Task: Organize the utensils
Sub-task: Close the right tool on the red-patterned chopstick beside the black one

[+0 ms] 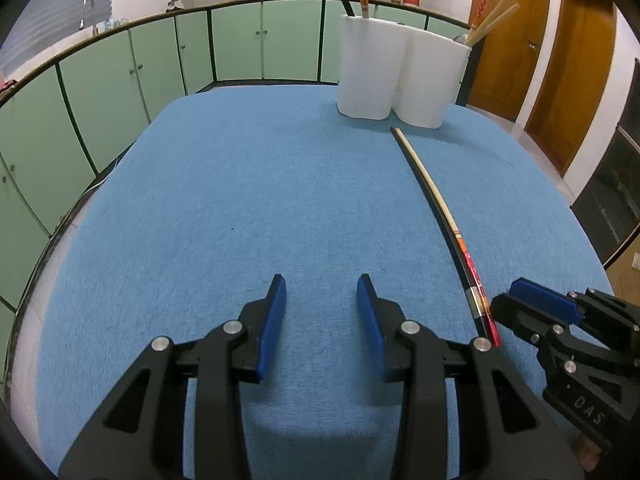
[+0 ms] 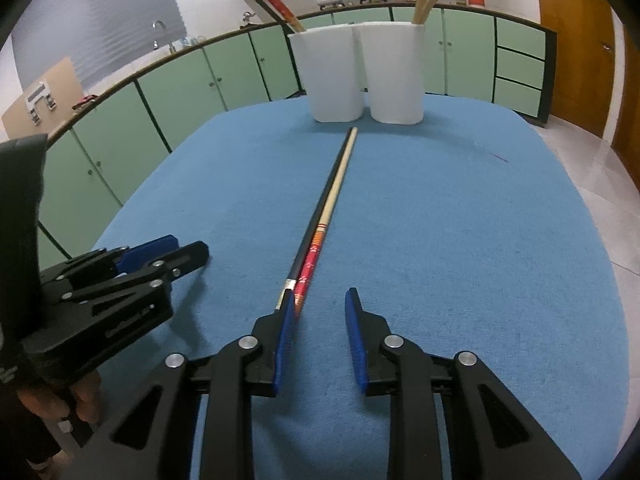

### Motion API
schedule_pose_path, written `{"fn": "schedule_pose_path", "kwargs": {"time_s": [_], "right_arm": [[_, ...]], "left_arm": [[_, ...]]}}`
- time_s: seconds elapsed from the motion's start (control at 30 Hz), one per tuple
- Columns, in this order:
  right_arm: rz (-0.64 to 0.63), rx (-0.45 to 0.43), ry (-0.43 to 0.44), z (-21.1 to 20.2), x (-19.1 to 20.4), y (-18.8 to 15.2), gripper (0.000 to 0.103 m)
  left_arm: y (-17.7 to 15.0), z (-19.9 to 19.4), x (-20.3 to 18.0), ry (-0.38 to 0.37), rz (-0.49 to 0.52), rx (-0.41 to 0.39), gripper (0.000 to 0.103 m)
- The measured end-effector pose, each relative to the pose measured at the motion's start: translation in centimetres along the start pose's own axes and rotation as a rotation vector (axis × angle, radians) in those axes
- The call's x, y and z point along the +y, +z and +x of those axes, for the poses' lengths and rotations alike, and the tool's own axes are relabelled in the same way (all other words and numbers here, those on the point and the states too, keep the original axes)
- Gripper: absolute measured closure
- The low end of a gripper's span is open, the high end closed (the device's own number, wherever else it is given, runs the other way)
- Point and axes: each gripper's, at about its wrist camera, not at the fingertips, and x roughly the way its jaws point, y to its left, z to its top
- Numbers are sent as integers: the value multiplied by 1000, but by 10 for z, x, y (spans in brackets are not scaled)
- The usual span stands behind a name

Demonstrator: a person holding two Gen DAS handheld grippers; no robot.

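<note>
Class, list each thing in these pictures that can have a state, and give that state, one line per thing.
Left gripper: open, holding nothing.
Right gripper: open, at the near ends of the chopsticks.
Two chopsticks on the cloth: lying flat, side by side.
White holder: upright, chopsticks in both compartments.

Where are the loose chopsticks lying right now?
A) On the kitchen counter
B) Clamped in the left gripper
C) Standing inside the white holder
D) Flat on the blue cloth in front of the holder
D: the two chopsticks lie side by side, flat on the blue cloth, pointing toward the white holder, and no pad presses on them.
</note>
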Motion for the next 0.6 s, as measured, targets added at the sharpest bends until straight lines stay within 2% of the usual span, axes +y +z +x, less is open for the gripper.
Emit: {"fn": "schedule_pose_path", "kwargs": {"time_s": [0.2,0.27,0.47,0.53,0.6], "right_arm": [[-33,13,50,-6,4,-10,79],[-52,12,50,-7,9,-12,82],[-99,13,5,-5,20,-13,83],[-101,19,-22,-4,20,-13,89],[-92,15,-43,-5,16,-12,89]], "left_arm": [[-2,-5,5,9,-16,-9,67],[-2,-5,7,13,-21,-7,67],[-1,-4,5,19,-16,-3,67],[-1,-5,3,22,-10,-5,67],[-1,-5,2,24,-7,-8,67]]}}
